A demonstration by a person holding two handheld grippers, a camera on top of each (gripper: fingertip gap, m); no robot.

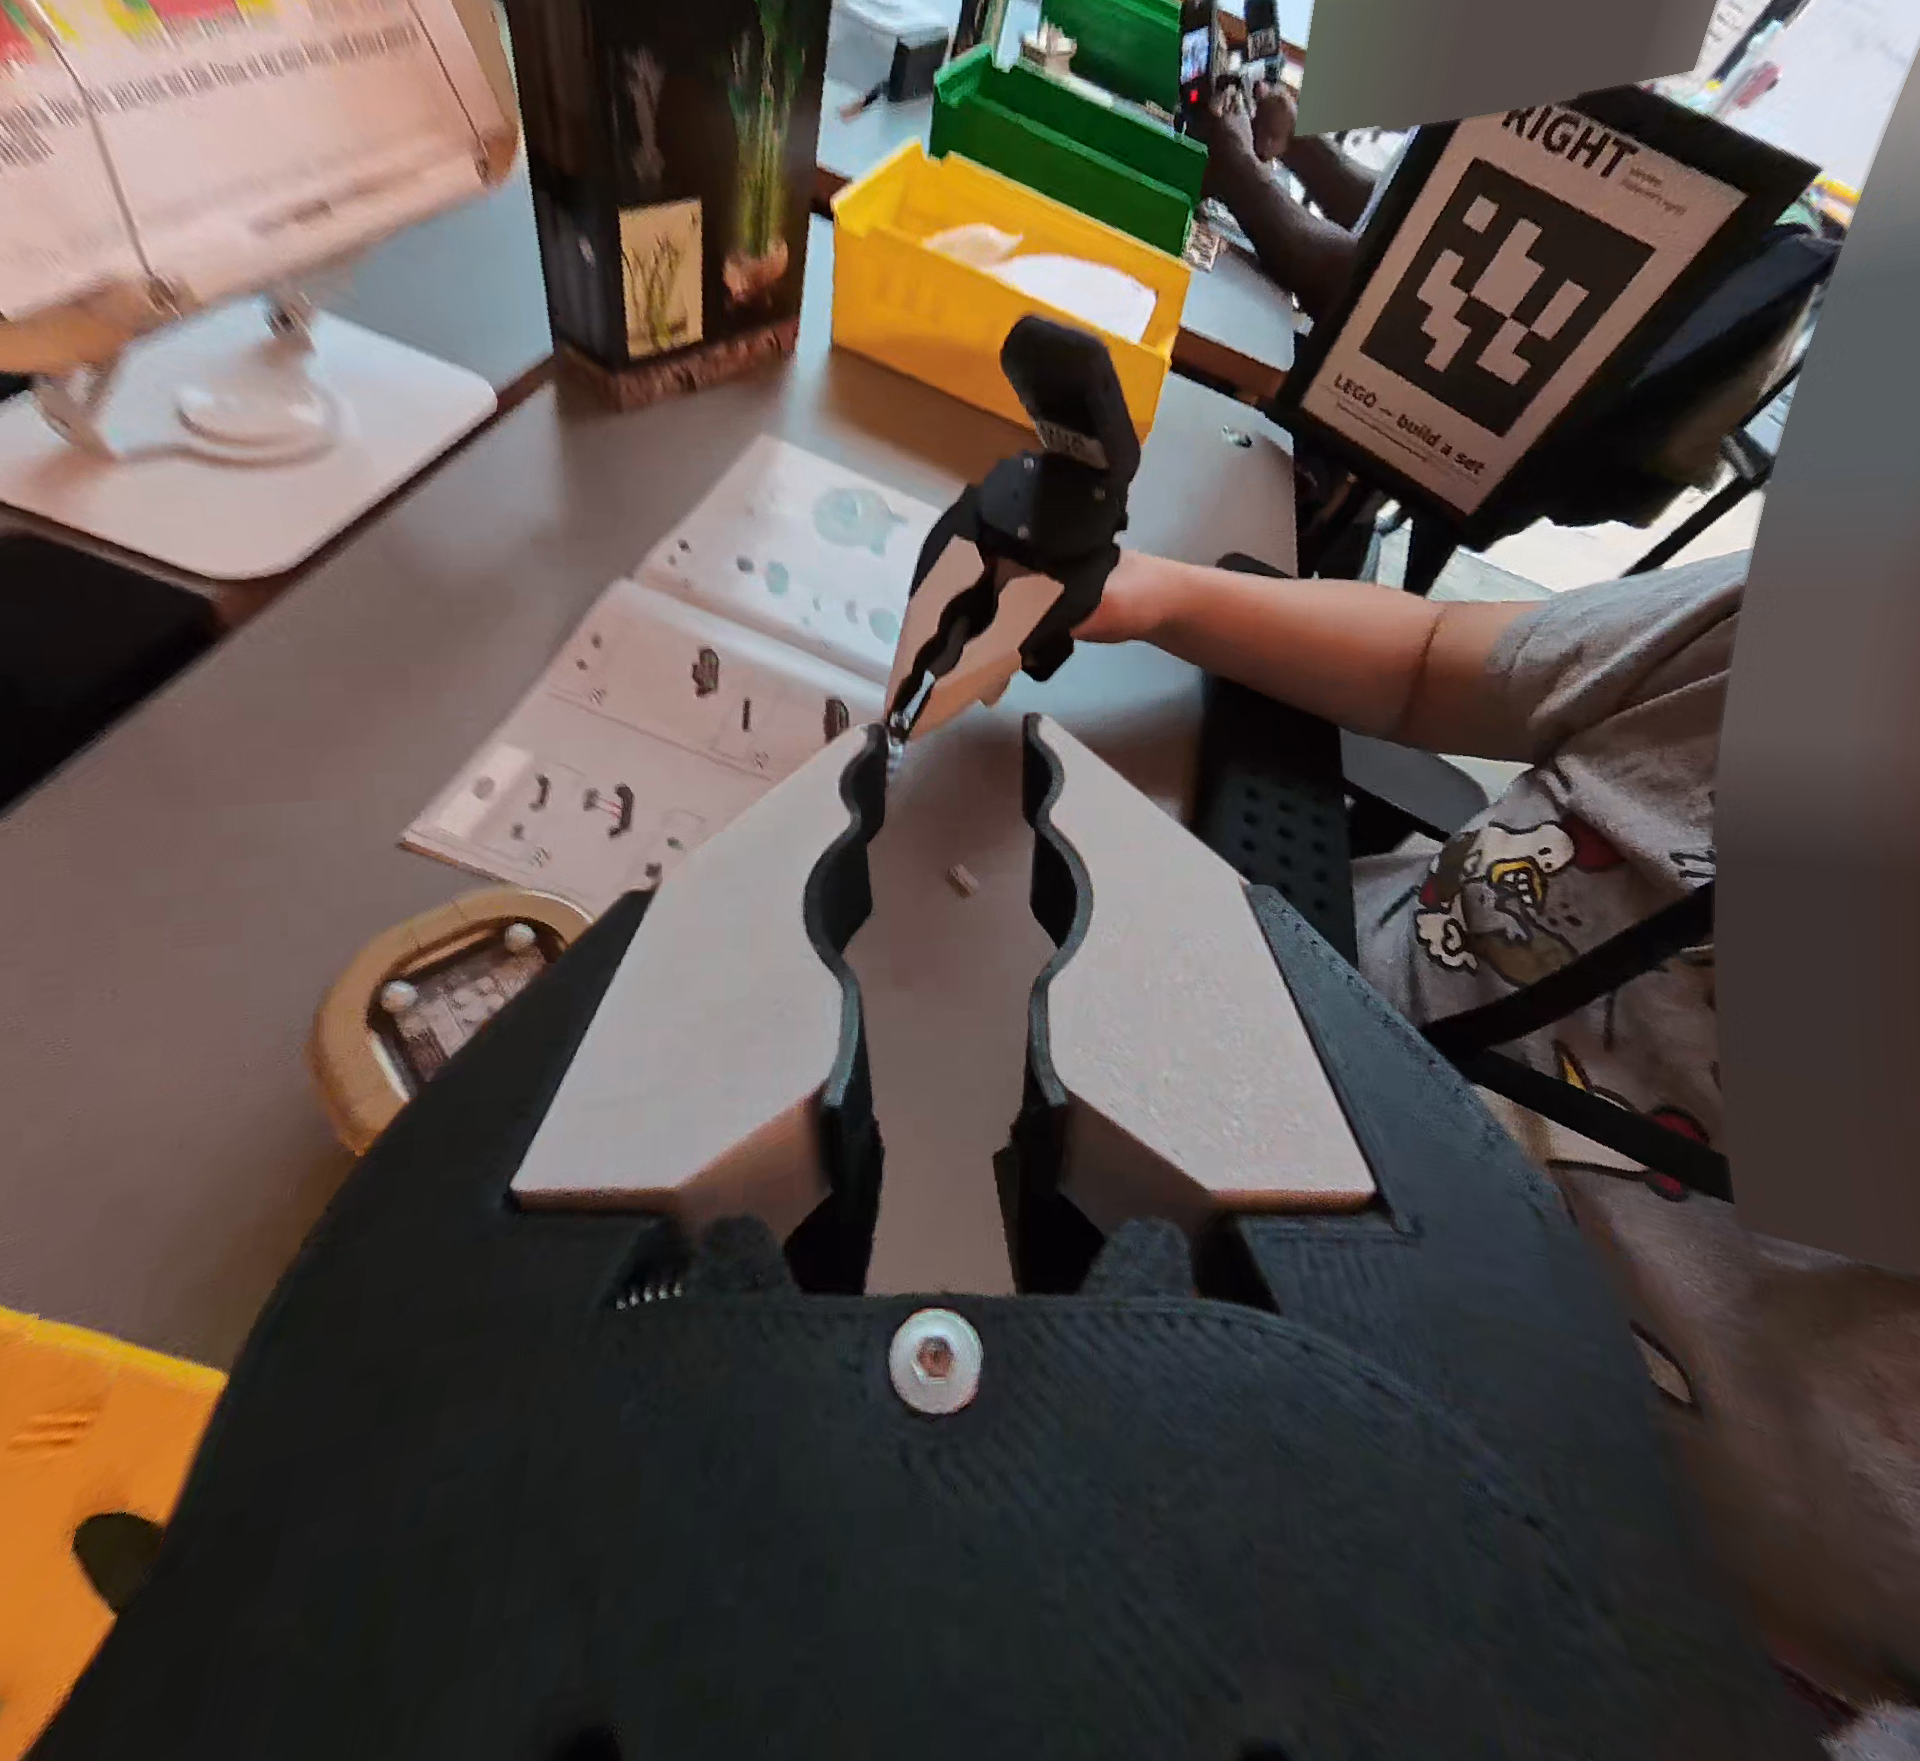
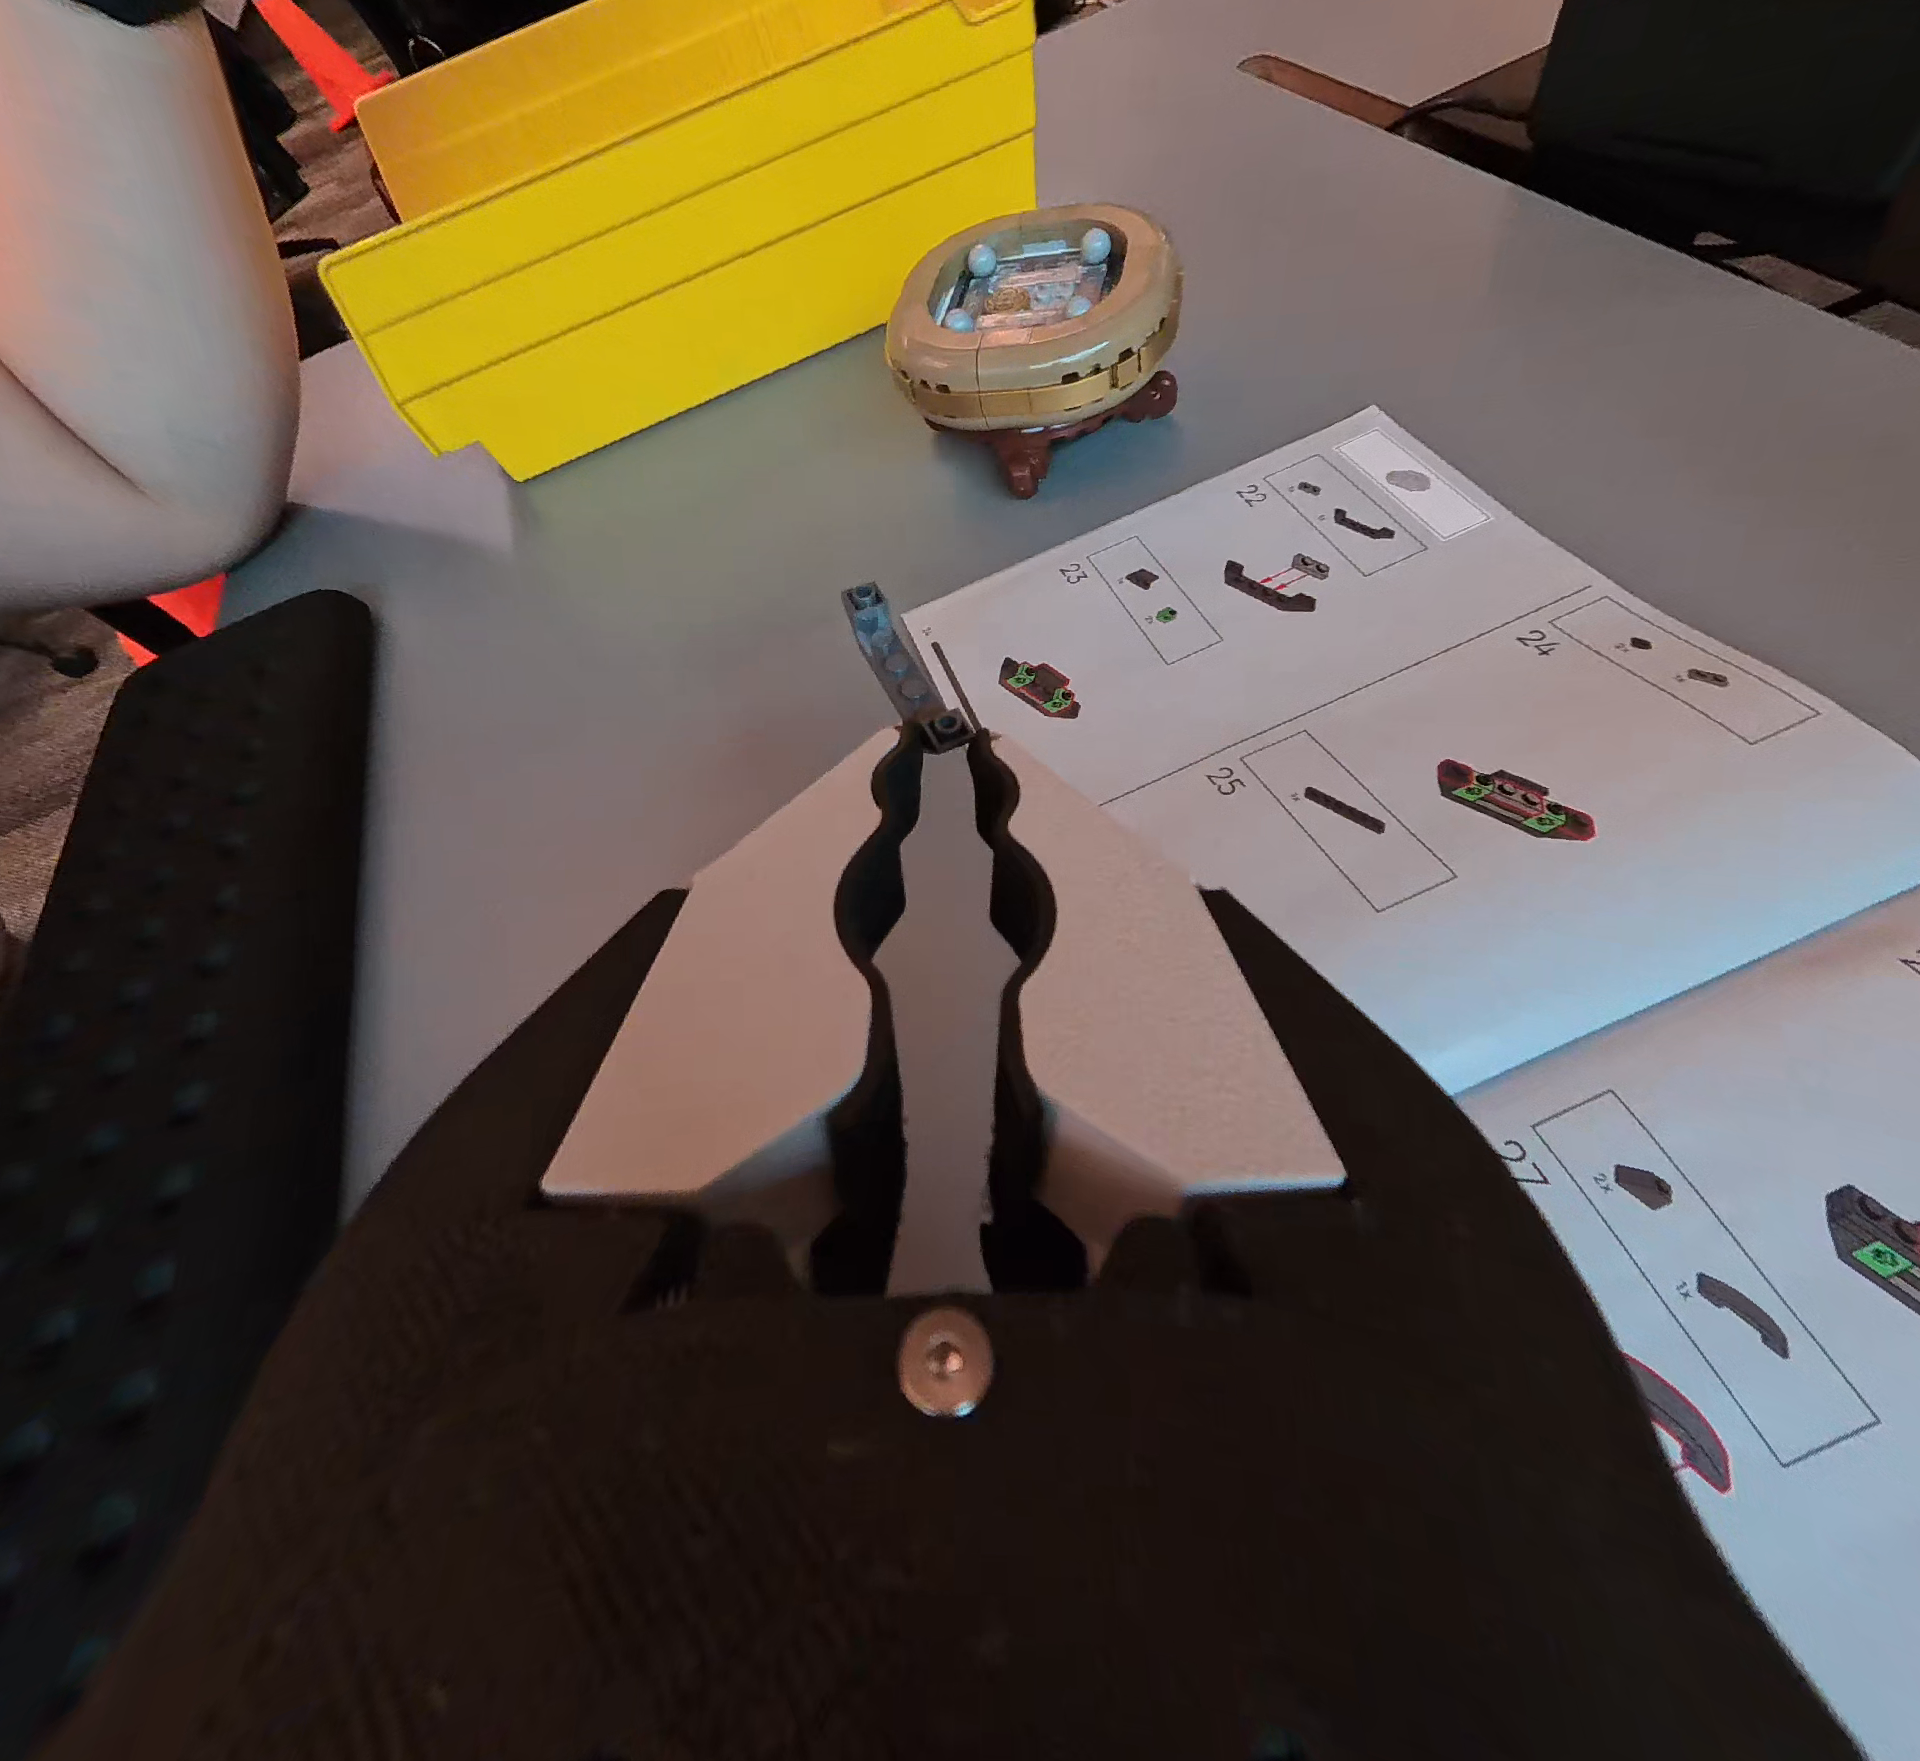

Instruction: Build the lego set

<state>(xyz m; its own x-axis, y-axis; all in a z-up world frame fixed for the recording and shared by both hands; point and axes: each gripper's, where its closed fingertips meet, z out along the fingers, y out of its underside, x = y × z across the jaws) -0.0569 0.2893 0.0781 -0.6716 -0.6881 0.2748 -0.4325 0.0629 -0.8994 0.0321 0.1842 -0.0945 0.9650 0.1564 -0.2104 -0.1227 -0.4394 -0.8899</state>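
In the left wrist view, the left gripper (image 1: 951, 740) is hanging released above the grey tabletop (image 1: 312, 776), nothing between its beige, black-edged fingers (image 1: 717, 973). A tiny tan stud piece (image 1: 963, 880) is lying on the table between them. Just ahead, the right gripper (image 1: 914, 703) is pointing its tips toward the left fingertip, with the open white instruction booklet (image 1: 665, 703) behind it.

In the right wrist view, the right gripper (image 2: 948, 737) is clenching the dark end of a slim grey studded lego plate assembly (image 2: 896, 662), which is sticking out over the table. The rounded tan lego pot on brown feet (image 2: 1034, 329) is standing beside the yellow plastic bin (image 2: 675, 257). To do this well, I judge the left should be closing squarely on the free end while the right keeps the plate level.
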